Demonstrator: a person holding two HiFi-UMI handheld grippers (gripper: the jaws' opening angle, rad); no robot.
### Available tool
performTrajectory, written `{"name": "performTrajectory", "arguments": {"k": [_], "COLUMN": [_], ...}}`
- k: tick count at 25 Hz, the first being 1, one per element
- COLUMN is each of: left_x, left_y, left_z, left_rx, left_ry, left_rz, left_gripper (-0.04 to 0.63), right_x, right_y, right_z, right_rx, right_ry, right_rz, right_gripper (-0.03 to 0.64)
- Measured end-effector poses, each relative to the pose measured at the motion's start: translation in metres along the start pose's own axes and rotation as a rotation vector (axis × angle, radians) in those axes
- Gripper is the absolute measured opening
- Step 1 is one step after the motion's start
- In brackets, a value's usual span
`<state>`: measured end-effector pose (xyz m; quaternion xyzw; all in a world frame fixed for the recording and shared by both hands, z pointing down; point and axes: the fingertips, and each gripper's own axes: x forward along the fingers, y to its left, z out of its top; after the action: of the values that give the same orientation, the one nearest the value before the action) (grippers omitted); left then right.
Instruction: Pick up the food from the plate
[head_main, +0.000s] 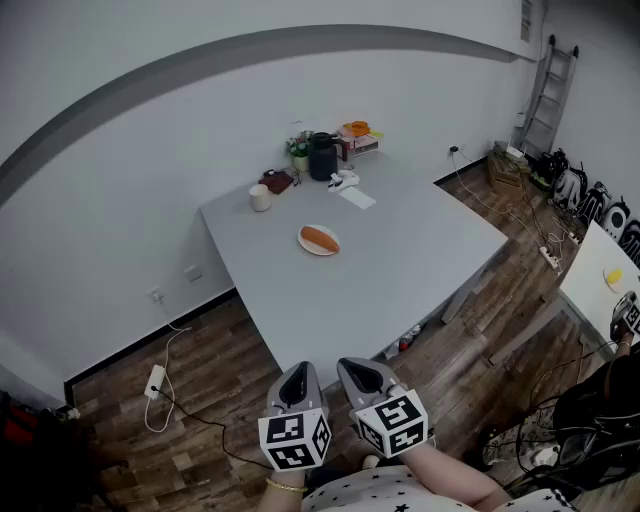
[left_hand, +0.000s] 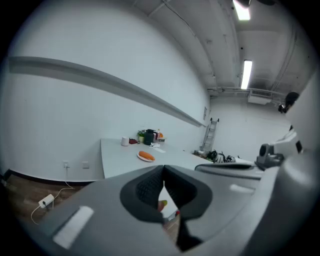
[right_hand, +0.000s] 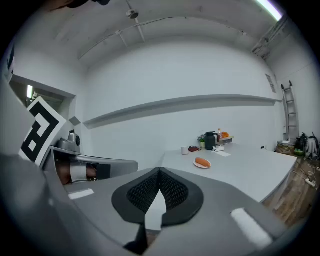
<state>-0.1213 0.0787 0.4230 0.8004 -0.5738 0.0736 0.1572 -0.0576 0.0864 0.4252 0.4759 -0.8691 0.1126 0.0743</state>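
On a small white plate (head_main: 312, 250) near the middle of the grey table (head_main: 400, 260) lay the orange, sausage-shaped food (head_main: 319, 238), well apart from both of your grippers. Your left gripper (head_main: 297, 374) and right gripper (head_main: 363, 373) hung side by side over the floor, short of the table's near corner, each with its jaws pressed together on nothing. Judged from this stance, the likely faults were these. Jaws brought in unopened would shove the rounded food off the plate, or push the light plate across the smooth top. A pinch off its middle could let it roll free. Beyond the plate, a white cup (head_main: 260, 198), a dark jug (head_main: 322, 157) and small clutter stood at the table's far edge. On the wood floor (head_main: 230, 350) lay a corded power strip (head_main: 155, 380), a trip risk as you stepped in. A ladder (head_main: 549, 90) leaned at the far wall.
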Motion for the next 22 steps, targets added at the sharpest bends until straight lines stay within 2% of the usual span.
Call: {"name": "performTrajectory", "arguments": {"k": [15, 22], "left_x": [-0.022, -0.012], "left_y": [0.04, 0.053], "left_z": [-0.026, -0.035], "left_rx": [-0.027, -0.05], "left_ry": [0.047, 0.064], "left_rz": [-0.016, -0.032], "left_gripper": [0.008, 0.008], "right_x": [0.013, 0.02], "right_y": [0.03, 0.027], "right_z": [-0.017, -0.032], "right_rx": [0.037, 0.041], "right_ry": [0.011, 0.047], "right_rz": [-0.025, -0.059], "right_gripper": [-0.003, -0.003]}}
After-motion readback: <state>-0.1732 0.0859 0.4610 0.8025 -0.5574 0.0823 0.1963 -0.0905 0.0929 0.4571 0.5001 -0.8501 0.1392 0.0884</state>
